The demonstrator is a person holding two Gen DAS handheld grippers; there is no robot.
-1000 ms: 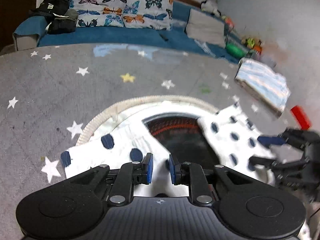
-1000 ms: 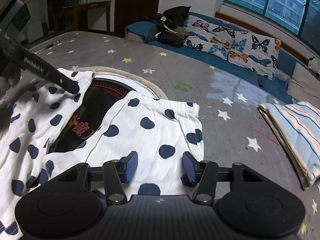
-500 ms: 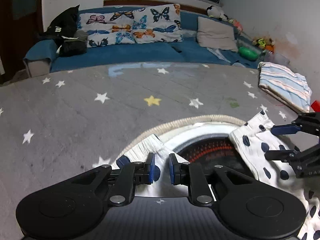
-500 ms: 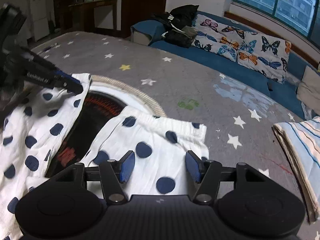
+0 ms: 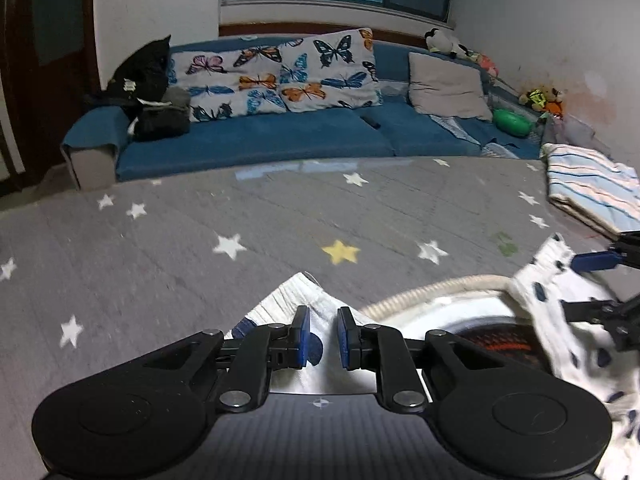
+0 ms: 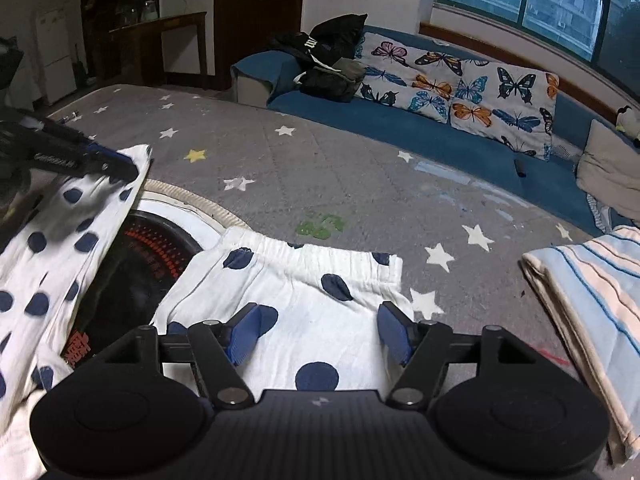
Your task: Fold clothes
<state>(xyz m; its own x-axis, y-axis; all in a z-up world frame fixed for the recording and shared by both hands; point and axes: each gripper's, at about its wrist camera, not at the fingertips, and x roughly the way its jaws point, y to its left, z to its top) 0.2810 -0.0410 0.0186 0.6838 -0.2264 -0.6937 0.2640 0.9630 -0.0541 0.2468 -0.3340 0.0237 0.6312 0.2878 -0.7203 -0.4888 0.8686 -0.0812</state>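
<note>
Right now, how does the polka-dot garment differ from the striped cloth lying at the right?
The polka-dot garment is white with dark blue dots; the striped cloth has light blue and beige stripes. The polka-dot garment is spread open, with one corner lifted by the left tongs; the striped cloth lies folded and untouched. Both rest on the grey star-pattern mat.

Bare star mat point(image 5: 248, 216) ahead; striped cloth point(image 6: 592, 280) blocks right.
</note>
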